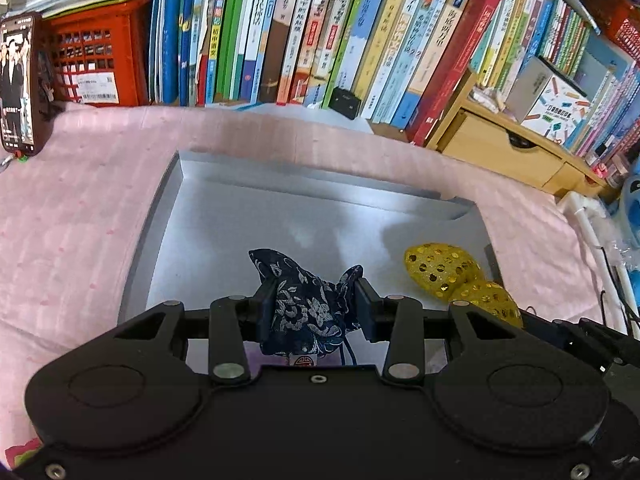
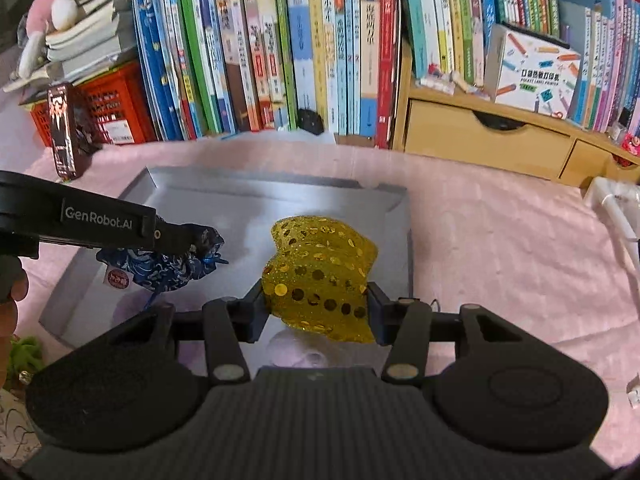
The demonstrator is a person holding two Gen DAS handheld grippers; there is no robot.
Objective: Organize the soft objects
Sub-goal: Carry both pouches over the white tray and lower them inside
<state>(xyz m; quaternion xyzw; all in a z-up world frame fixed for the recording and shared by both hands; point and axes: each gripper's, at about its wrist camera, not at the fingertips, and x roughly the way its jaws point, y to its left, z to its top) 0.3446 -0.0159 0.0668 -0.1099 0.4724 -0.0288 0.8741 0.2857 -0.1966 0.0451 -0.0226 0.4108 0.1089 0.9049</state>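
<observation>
While the left gripper clamps the blue pouch, the right gripper clamps the gold pouch.

Left gripper: matte black body, 2 round raised discs on top, 4 flat link arms with silver pivot pins, small centre screw, screws at lower corners, 2 black rectangular pads. Right gripper: same black linkage and silver pins, ribbed centre panel, textured discs. White "GenRobot.AI" lettering on left unit's side, seen from right wrist.
</observation>
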